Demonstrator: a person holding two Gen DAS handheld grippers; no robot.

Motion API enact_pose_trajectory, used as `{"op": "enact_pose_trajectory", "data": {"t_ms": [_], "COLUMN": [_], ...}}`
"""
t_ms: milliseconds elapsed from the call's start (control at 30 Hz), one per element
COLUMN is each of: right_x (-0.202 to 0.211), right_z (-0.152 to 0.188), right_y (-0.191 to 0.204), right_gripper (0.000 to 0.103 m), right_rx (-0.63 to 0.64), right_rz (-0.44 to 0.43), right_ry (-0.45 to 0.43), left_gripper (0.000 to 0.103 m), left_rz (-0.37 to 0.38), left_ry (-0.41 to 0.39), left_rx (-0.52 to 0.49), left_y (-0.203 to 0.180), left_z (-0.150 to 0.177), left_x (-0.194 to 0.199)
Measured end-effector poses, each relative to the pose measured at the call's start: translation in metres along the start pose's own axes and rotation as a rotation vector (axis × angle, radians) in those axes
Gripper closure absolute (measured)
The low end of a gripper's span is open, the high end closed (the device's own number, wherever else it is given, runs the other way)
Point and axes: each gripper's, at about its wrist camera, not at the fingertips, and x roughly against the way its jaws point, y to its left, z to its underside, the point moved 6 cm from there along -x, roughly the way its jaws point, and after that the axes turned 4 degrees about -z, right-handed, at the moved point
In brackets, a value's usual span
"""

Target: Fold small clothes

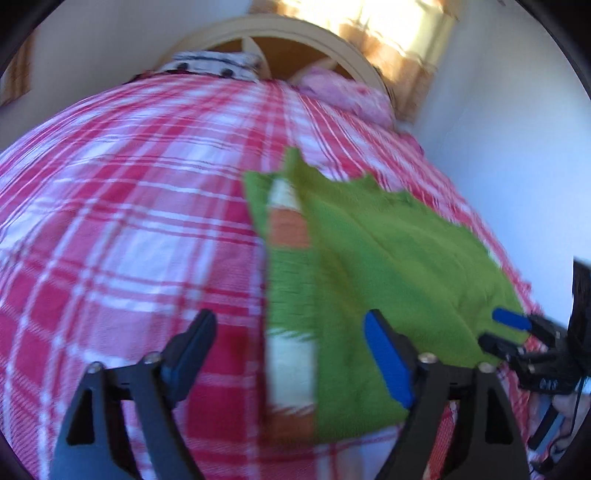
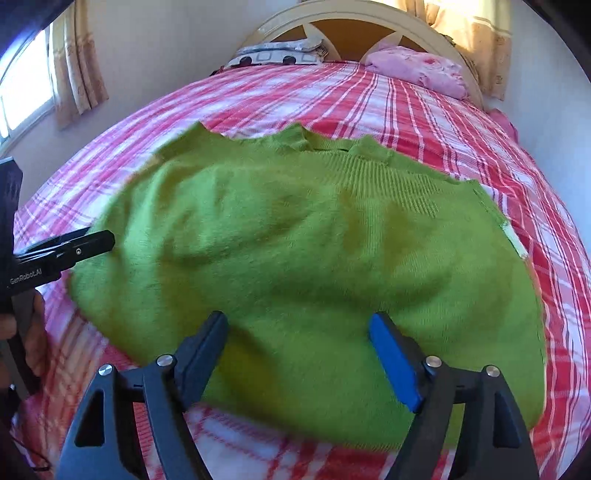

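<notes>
A green knitted sweater (image 2: pixel 303 240) lies spread on the bed (image 1: pixel 122 206), over its red-and-white checked cover, neckline toward the headboard (image 2: pixel 354 22). One side is already turned over, showing a cream-and-orange striped band (image 1: pixel 290 229) along the fold in the left wrist view. The left gripper (image 1: pixel 291 354) hovers at the near hem with its fingers (image 1: pixel 388 362) spread apart and nothing between them. The right gripper (image 2: pixel 299 354) hangs over the near part of the garment, its fingers likewise wide open and empty.

Likely faults from here:
- The knit is soft and thick, so a pinch may take only the top layer and pull the fold apart.
- Fingers closing low may catch the checked cover along with the hem and drag it up.
- The two grippers work close together at the same edge and could collide.
- Uneven lifting would skew the next fold.
</notes>
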Motion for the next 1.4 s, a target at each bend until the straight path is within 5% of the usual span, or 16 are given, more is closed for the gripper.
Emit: {"op": "enact_pose_trajectory", "data": {"t_ms": [167,267,600,667,733,1100,1233,1400], "right_x": [0.014,0.012,-0.02,-0.027,-0.033,-0.044,-0.043,-0.043], "right_z": [-0.005,-0.005,0.015,0.015,0.013,0.007,0.015,0.019], "right_y": [0.057,0.094,0.195,0.199,0.198,0.194,0.201,0.203], "right_gripper": [0.023,0.023,0.025,0.034,0.053,0.054,0.067,0.07], "right_rx": [0.173,0.278,0.658,0.674,0.663,0.652,0.673,0.683], "right_rz": [-0.032,-0.033,0.111,0.137,0.137,0.18,0.181,0.197], "right_ry": [-0.053,-0.066,-0.122,-0.117,-0.109,-0.124,-0.126,-0.134], "left_gripper": [0.012,0.012,0.012,0.012,0.012,0.012,0.012,0.018], "left_rz": [-0.041,0.003,0.087,0.129,0.15,0.222,0.213,0.226], "left_ry": [-0.024,-0.007,0.006,0.024,0.037,0.111,0.114,0.123], "left_rx": [0.094,0.193,0.145,0.123,0.116,0.066,0.054,0.046], "left_y": [0.047,0.062,0.047,0.041,0.036,0.009,0.004,0.005], "left_z": [-0.009,-0.005,-0.018,-0.025,-0.031,-0.065,-0.08,-0.084], "left_x": [0.009,0.004,0.0,-0.006,-0.015,-0.069,-0.084,-0.092]}}
